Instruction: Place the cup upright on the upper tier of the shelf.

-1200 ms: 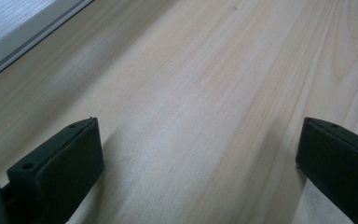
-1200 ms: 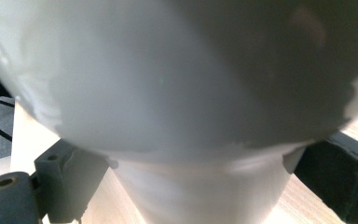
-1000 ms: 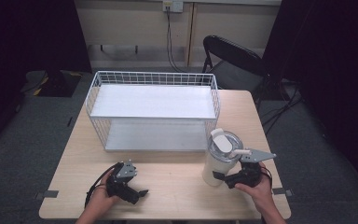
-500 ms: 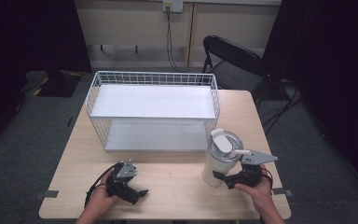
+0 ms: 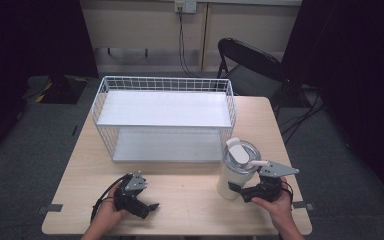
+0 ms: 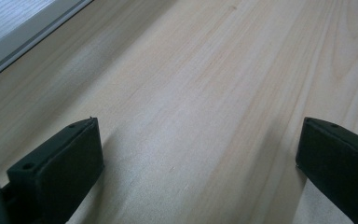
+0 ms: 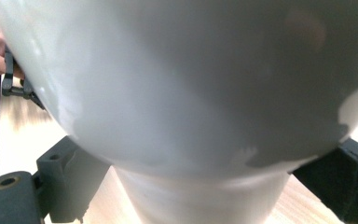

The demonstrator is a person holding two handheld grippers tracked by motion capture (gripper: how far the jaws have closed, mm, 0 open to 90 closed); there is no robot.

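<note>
Tumbler (image 5: 236,170) stands lower right of the high view, between the right gripper's (image 5: 237,191) wide jaws; left gripper (image 5: 149,208) gapes empty.

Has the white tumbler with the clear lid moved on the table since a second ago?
No. The white tumbler with the clear lid stands at the same spot off the front right corner of the white wire basket, with the right gripper at its base.

Black grippers, blocky black jaws with screw holes; grey three-cornered plate on top; black cables.
</note>
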